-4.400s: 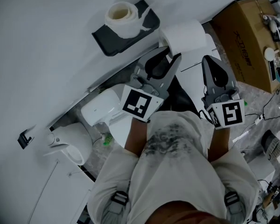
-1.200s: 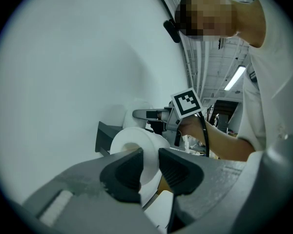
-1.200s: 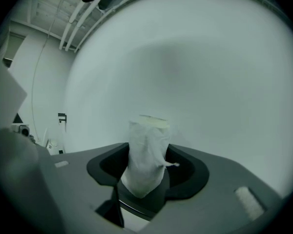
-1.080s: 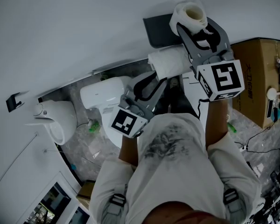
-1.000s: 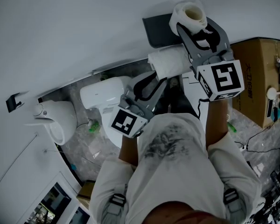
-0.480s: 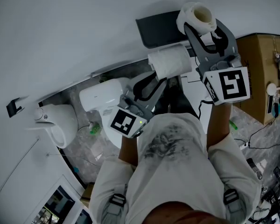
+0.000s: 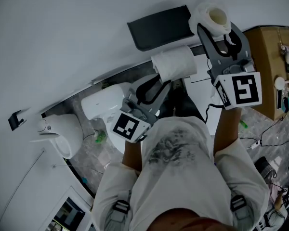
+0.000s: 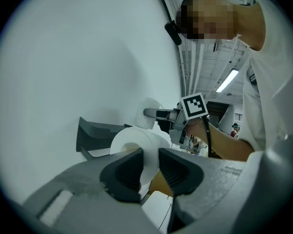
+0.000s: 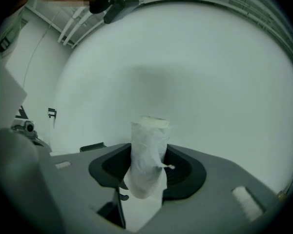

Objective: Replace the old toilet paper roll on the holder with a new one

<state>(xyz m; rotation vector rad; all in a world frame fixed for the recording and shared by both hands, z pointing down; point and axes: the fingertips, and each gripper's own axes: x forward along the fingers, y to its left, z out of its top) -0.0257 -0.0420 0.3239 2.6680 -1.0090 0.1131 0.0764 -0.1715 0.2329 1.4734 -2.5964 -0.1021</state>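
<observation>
The thin old roll (image 7: 214, 17) stands clamped in the right tool (image 7: 217, 32), just beside the dark holder (image 7: 156, 28) on the wall. The right gripper view shows that clamp close up. The left tool (image 7: 164, 81) grips the full new roll (image 7: 173, 64) below the holder, and only the left gripper view shows its pinched side.

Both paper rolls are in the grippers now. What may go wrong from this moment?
1. The nearly finished white paper roll has a loose sheet hanging below the right gripper. It may unwind, or snag on something.
2. The full white paper roll is held only at the tips of the left gripper. The soft paper may give, and the roll may slip before it reaches the dark grey wall holder.
</observation>
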